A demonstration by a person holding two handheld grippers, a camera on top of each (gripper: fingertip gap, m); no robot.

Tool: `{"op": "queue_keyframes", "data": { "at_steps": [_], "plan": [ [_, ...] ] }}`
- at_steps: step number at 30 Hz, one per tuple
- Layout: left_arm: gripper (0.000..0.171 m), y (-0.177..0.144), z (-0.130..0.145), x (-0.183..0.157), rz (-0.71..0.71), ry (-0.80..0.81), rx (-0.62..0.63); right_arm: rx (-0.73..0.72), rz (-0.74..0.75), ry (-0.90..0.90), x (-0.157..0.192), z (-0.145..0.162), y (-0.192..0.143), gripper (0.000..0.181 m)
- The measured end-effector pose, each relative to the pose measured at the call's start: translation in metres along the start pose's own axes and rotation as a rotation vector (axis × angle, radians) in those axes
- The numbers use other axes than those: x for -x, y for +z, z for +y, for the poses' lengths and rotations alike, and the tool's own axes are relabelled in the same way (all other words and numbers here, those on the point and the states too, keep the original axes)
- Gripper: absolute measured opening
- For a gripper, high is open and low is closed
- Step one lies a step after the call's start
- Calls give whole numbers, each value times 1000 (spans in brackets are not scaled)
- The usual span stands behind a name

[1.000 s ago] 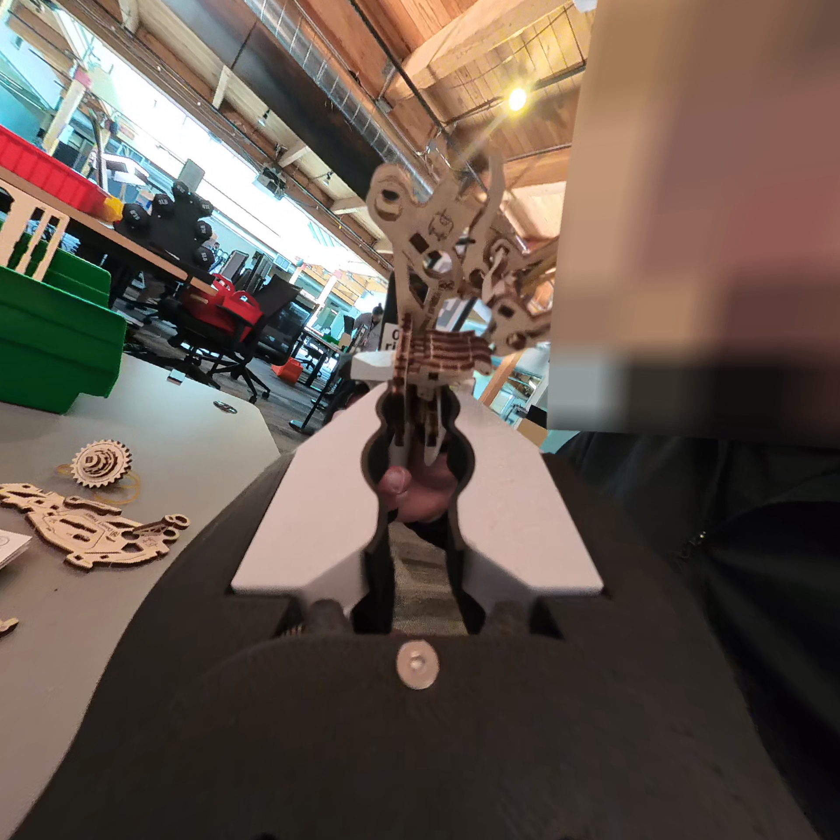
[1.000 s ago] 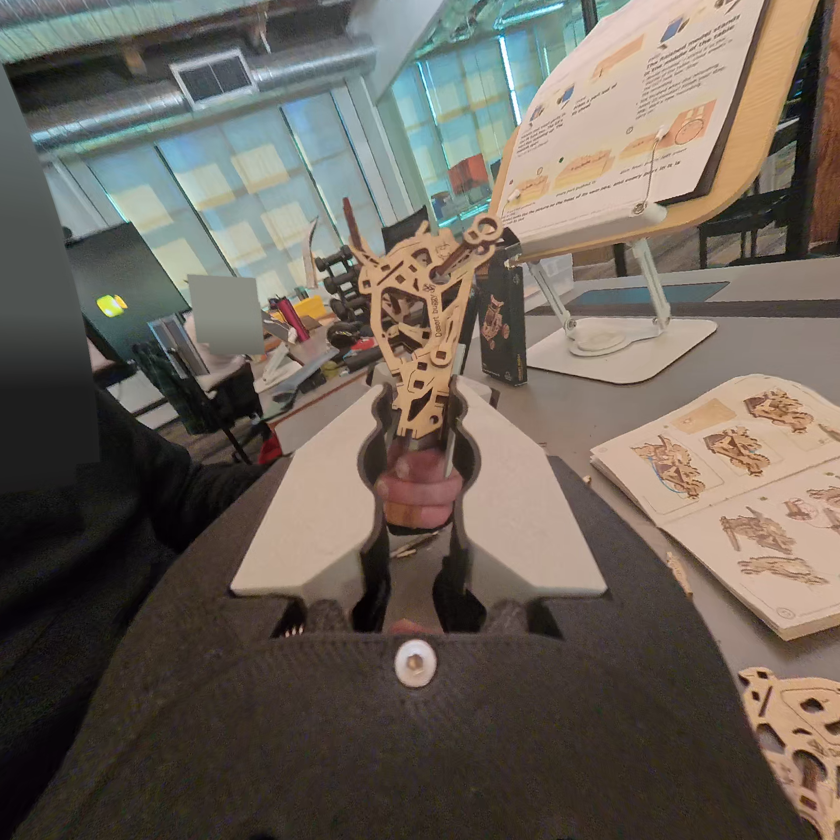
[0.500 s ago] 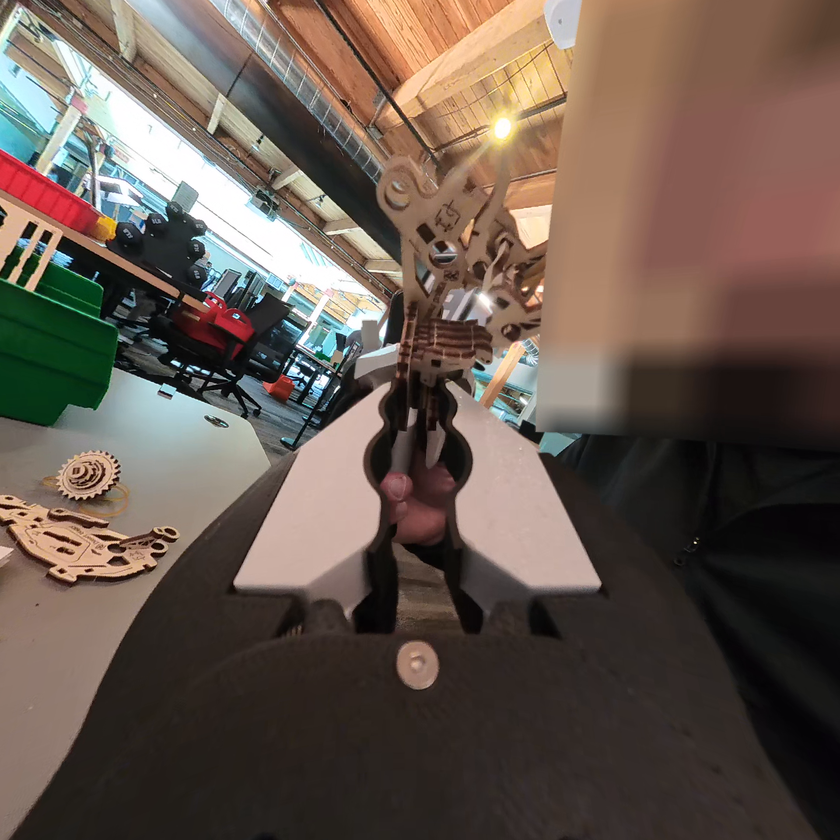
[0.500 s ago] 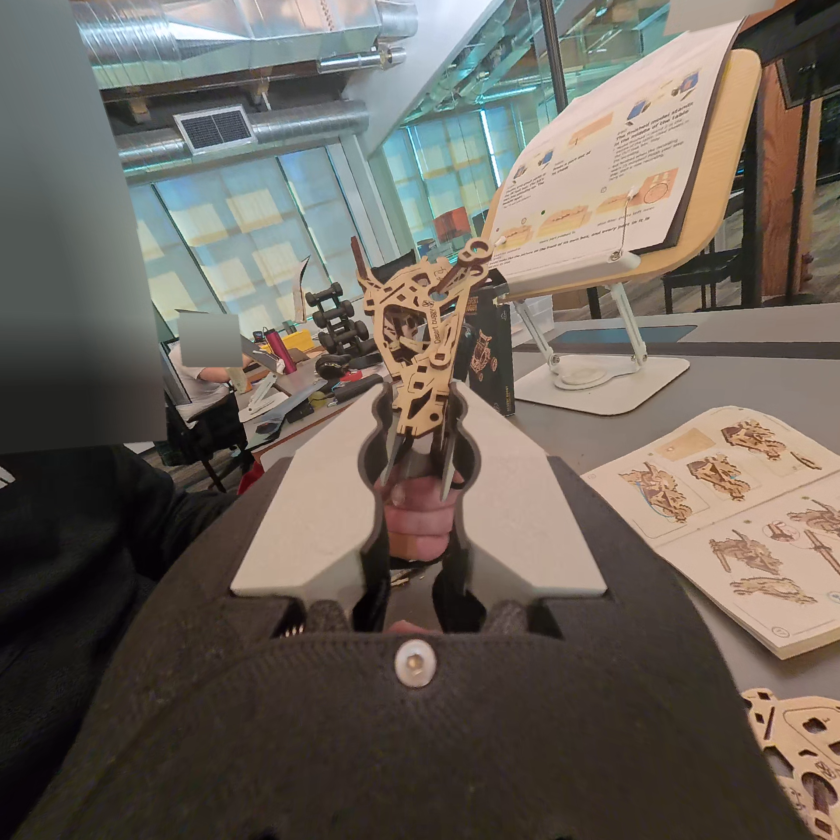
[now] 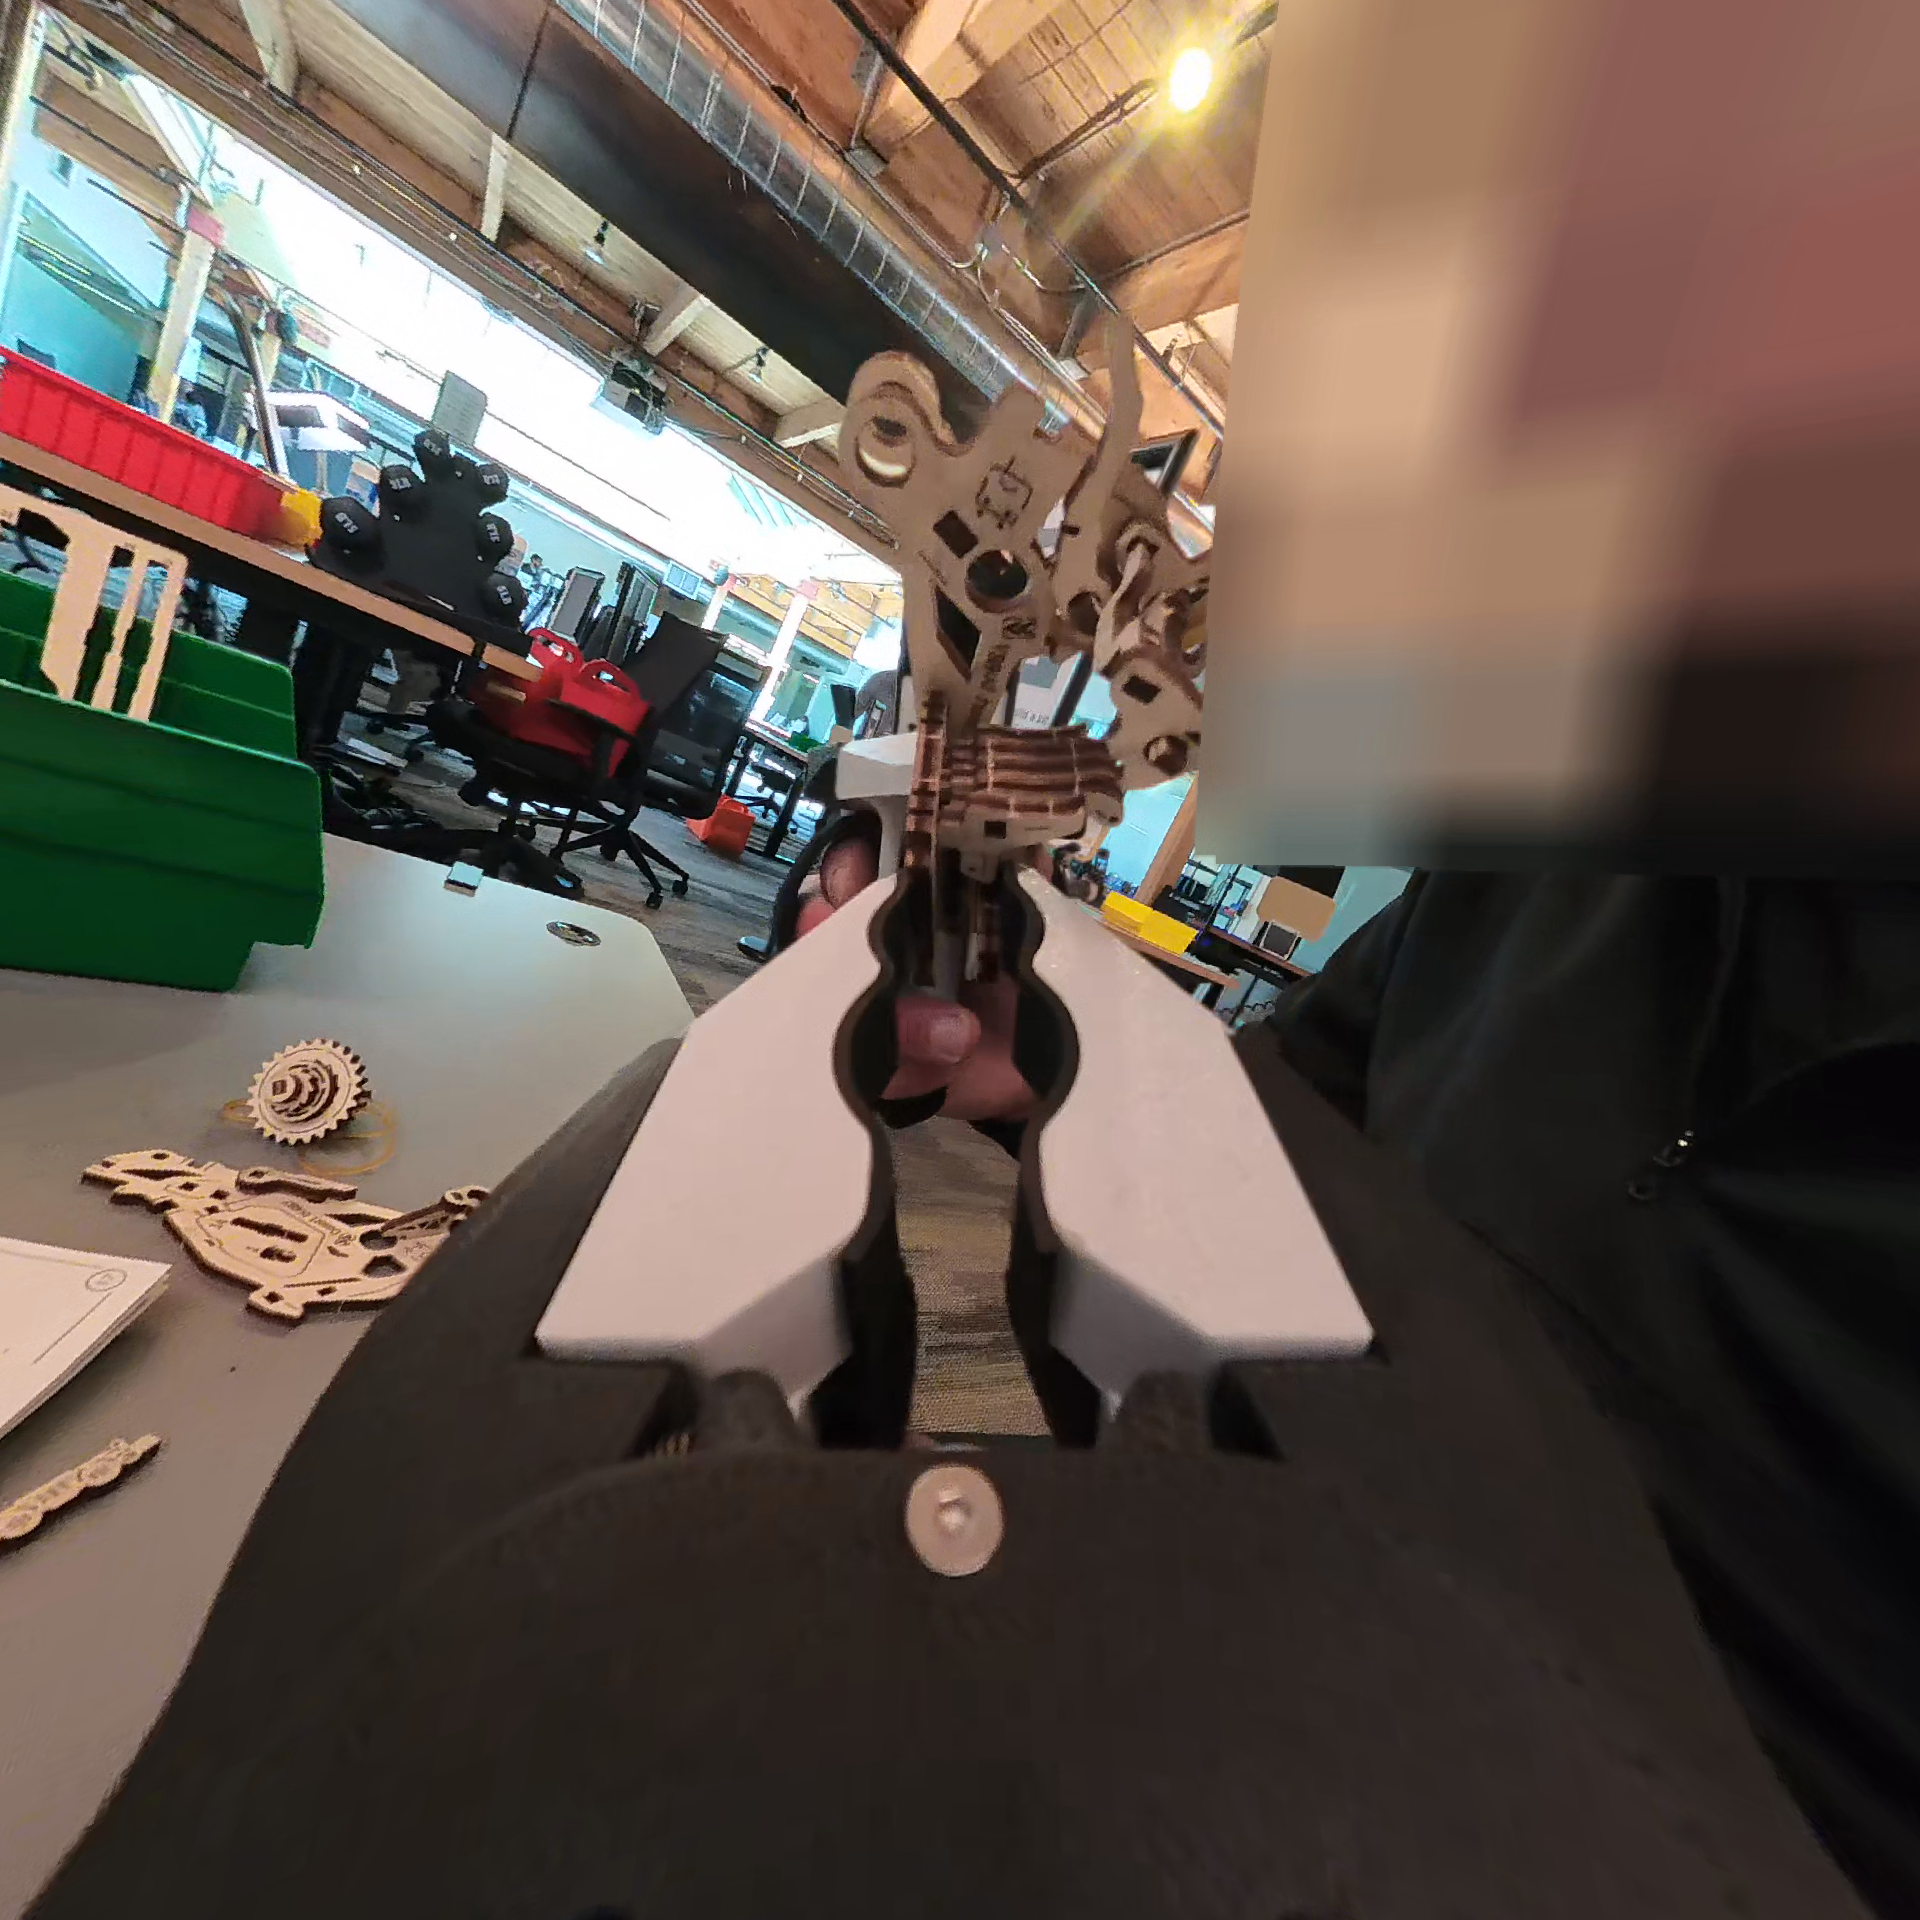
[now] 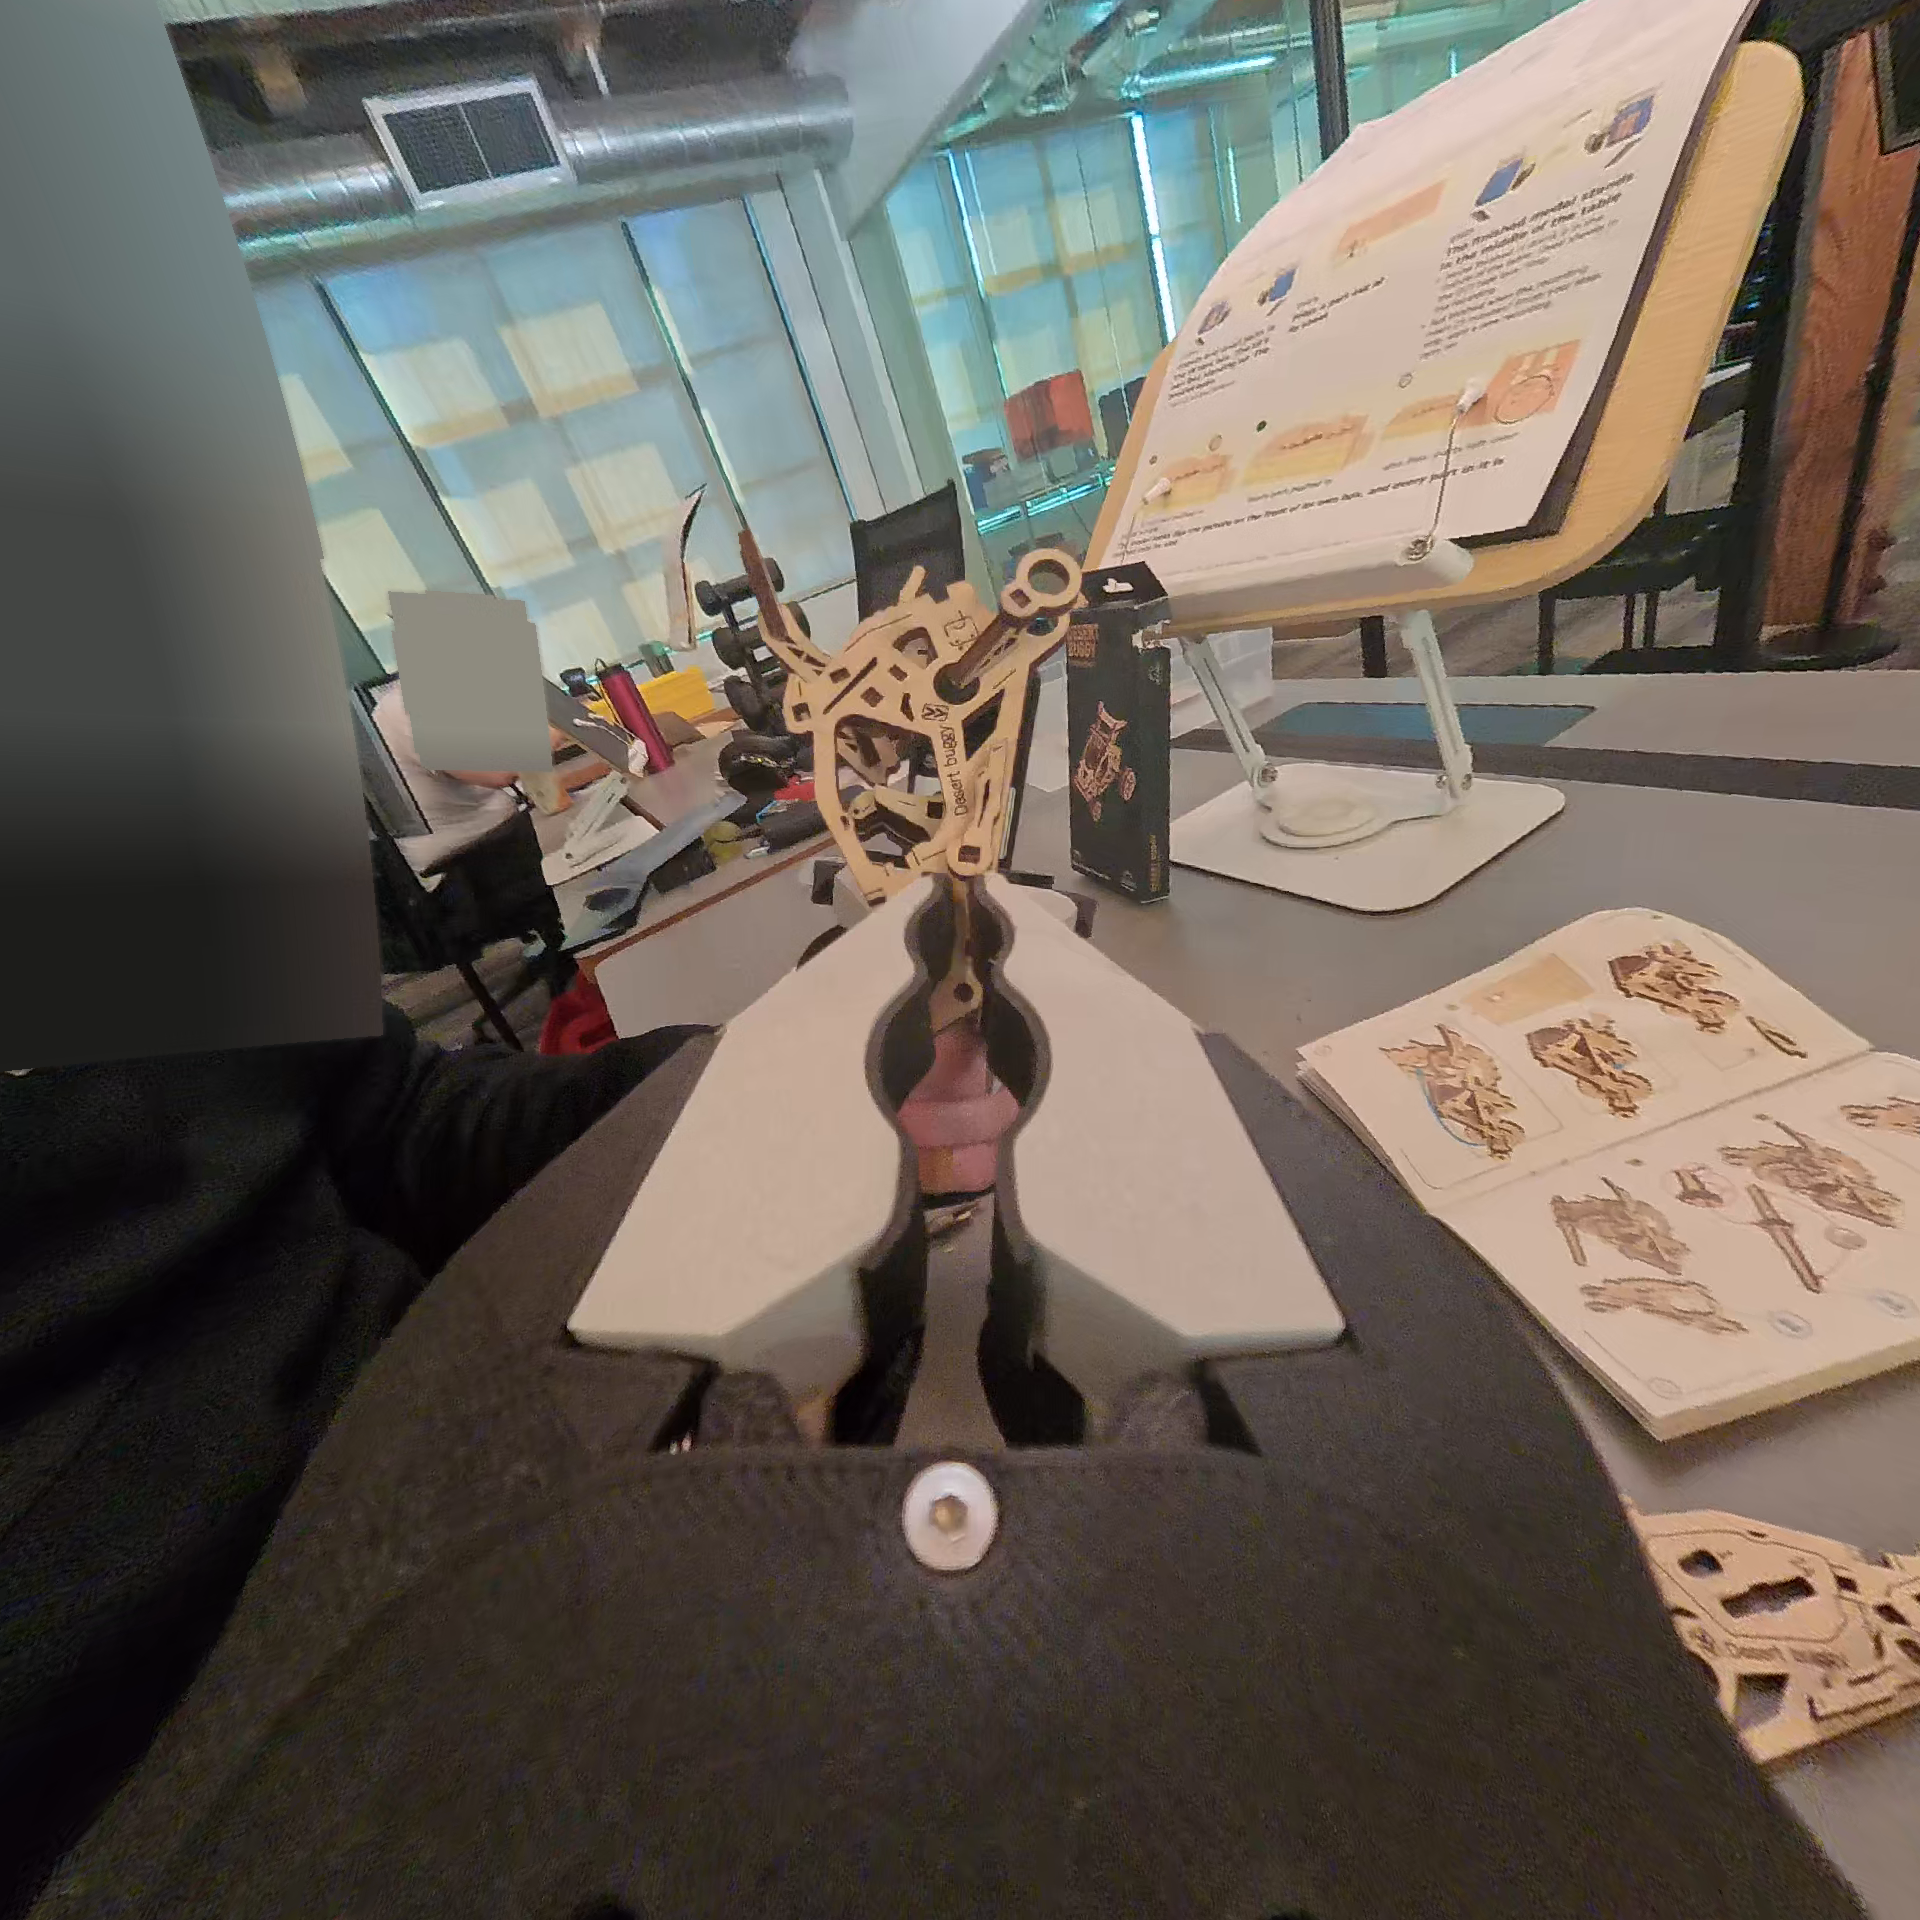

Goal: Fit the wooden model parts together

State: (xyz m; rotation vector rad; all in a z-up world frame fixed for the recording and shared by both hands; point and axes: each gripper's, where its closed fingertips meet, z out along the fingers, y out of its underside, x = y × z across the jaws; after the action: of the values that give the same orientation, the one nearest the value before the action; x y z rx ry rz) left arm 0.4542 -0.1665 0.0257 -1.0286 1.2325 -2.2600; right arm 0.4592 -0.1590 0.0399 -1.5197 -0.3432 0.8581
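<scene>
A partly built wooden model (image 5: 987, 582) of laser-cut plates is held up in the air between both grippers. My left gripper (image 5: 956, 894) is shut on its lower ribbed part. A white finger (image 5: 873, 774) of the other gripper shows just behind the model. In the right wrist view, my right gripper (image 6: 961, 894) is shut on a thin strip at the bottom of the same model (image 6: 914, 769), which stands upright above the fingertips. A small key-shaped wooden piece (image 6: 1023, 623) sticks out of its top. A person's finger shows behind each pair of jaws.
On the grey table (image 5: 468, 987) lie a wooden gear (image 5: 310, 1091), a flat cut-out part (image 5: 281, 1236), a small strip (image 5: 73, 1475) and a green bin (image 5: 135, 810). An open booklet (image 6: 1621, 1153), a black box (image 6: 1117, 748), a page stand (image 6: 1403, 312) and a wooden sheet (image 6: 1787, 1652) are to the right. Less than 4 cm separates the two grippers' tips.
Both grippers stay shut on the model. Both views have tilted down a little toward the table. In the right wrist view the model now stands farther out past the fingertips.
</scene>
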Motion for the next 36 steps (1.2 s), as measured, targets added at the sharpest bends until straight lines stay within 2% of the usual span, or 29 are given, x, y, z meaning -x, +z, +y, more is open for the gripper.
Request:
{"op": "queue_keyframes", "data": {
  "at_steps": [8,18,25,32,36],
  "plan": [
    [12,3,-4,-4,-24,64,-14,-30,54,-97,4,-3,-1,0],
    [12,3,-12,-8,-17,51,-76,-93,160,-225,7,-8,4,0],
    [12,1,-10,0,-58,41,-86,7,313,-425,-1,-8,5,0],
    [13,1,-10,14,-229,130,-32,144,524,-586,-16,-3,0,0],
    [12,0,-13,15,-267,154,-32,161,564,-616,-18,-4,1,0]
  ]
}}
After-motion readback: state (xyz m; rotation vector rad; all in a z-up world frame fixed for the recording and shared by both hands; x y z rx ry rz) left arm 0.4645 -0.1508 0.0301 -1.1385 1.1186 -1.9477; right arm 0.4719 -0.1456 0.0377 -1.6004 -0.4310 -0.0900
